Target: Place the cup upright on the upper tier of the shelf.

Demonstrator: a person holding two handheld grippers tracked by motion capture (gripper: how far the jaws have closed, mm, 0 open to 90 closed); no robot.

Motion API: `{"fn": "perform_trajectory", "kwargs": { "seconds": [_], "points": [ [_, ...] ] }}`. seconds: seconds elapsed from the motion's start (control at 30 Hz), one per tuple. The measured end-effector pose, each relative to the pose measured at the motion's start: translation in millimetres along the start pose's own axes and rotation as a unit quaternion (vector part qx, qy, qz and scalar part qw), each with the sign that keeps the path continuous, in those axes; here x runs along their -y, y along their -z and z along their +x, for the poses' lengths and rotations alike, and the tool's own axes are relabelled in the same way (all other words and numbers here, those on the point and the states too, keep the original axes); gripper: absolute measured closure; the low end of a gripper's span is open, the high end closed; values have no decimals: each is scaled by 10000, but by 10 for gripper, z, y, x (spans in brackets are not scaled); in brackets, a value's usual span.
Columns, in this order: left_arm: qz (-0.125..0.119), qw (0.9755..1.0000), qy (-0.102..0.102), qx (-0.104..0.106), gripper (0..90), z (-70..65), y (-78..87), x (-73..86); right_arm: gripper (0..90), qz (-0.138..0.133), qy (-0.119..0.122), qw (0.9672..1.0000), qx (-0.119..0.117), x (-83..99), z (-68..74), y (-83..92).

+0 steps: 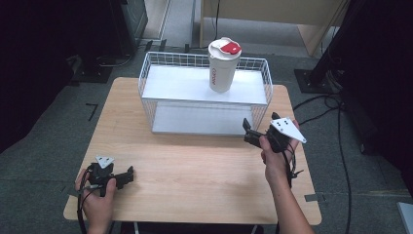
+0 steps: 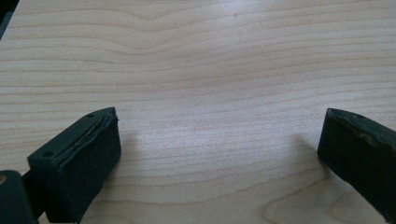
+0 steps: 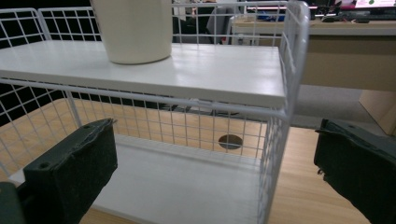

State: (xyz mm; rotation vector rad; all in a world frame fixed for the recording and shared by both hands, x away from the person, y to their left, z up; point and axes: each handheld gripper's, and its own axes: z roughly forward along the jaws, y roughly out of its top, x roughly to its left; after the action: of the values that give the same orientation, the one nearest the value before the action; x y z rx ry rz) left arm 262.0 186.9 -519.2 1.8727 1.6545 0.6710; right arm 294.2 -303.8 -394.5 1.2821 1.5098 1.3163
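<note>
White cup [image 1: 223, 68] w/ red lid upright on rack [image 1: 204, 85] top shelf, both tools spread, empty

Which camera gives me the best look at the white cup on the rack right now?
The high view: the cup shows whole there, upright on the upper shelf of the wire rack, red-and-white lid on. The right gripper view catches its lower body, the top cut off. The left gripper view looks at the wooden table.
</note>
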Motion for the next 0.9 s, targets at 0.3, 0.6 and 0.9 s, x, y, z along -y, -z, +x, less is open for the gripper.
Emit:
{"fn": "perform_trajectory", "kwargs": {
  "seconds": [0.3,0.6,0.9],
  "points": [
    [16,10000,2,8,0,0,2,0,0,122,1,9998,145,205,-138,143],
    [13,10000,-1,6,0,0,2,0,0,261,-136,9991,305,424,-277,254],
    [11,10000,4,9,0,0,1,0,0,448,-245,9975,496,667,-430,371]
  ]
}}
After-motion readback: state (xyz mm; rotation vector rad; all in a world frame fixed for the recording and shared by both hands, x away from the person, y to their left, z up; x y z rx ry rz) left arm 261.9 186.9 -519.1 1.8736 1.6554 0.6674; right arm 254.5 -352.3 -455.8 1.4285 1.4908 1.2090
